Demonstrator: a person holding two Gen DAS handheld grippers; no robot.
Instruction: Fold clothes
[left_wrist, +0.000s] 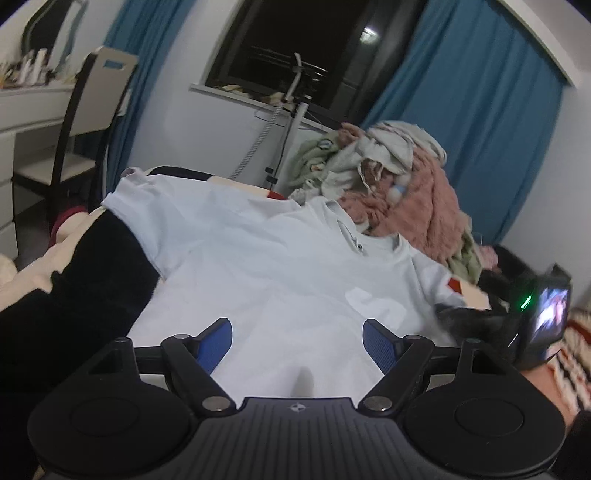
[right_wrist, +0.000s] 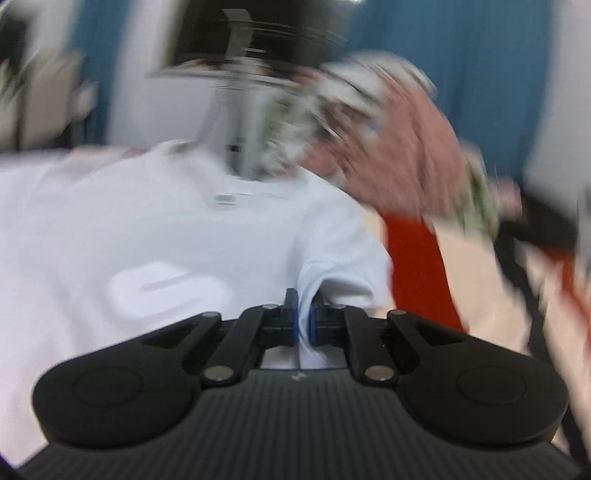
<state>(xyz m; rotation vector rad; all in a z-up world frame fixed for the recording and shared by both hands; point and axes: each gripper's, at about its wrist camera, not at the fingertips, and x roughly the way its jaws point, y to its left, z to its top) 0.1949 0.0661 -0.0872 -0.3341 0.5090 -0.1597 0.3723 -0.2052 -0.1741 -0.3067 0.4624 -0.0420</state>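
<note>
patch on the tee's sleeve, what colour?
Red, on the white T-shirt's sleeve patch. Clearest in the left wrist view.

Open passage is afforded across the flat white shirt (left_wrist: 258, 266) at frame centre. The upper right is obstructed by a heaped clothes pile (left_wrist: 399, 184); a chair (left_wrist: 85, 122) stands upper left.

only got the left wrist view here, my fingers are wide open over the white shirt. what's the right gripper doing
Observer: The right gripper is shut on a pinched fold of the white shirt.
Operator: which part of it
Observer: The edge by its right sleeve, next to the red stripe of the bedding.
Operator: is that view sharp
Observer: No, it is motion-blurred; the pink fleece pile is smeared.
</note>
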